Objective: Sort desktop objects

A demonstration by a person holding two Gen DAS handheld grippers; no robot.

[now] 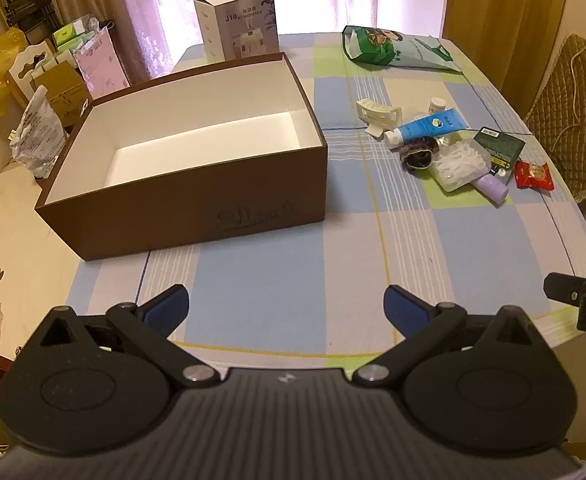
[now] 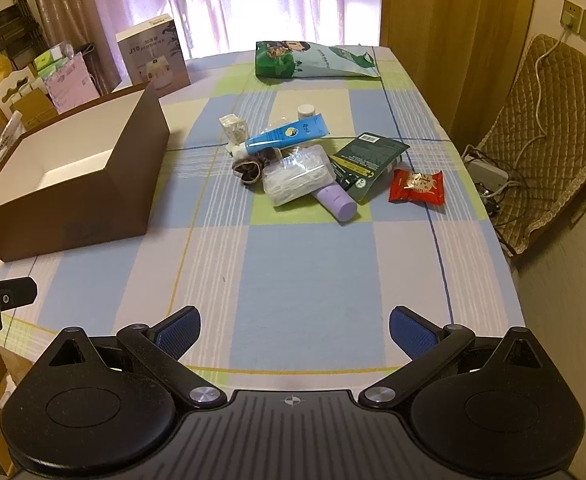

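An open brown box (image 1: 197,196) with a white inside stands on the checked tablecloth; it also shows in the right wrist view (image 2: 93,200). A pile of small objects lies to its right: a blue tube (image 2: 289,136), a clear plastic case (image 2: 297,178), a purple bottle (image 2: 337,202), a dark green packet (image 2: 369,156), a red snack packet (image 2: 416,187), a brown scrunchie (image 2: 247,170) and a white hair clip (image 2: 235,126). My left gripper (image 1: 287,306) is open and empty near the table's front edge. My right gripper (image 2: 295,328) is open and empty, well short of the pile.
A white humidifier carton (image 1: 237,24) stands behind the box. A green bag (image 2: 313,60) lies at the far end of the table. A padded chair (image 2: 553,140) with cables stands to the right. Bags and cartons (image 1: 53,80) are stacked at the left.
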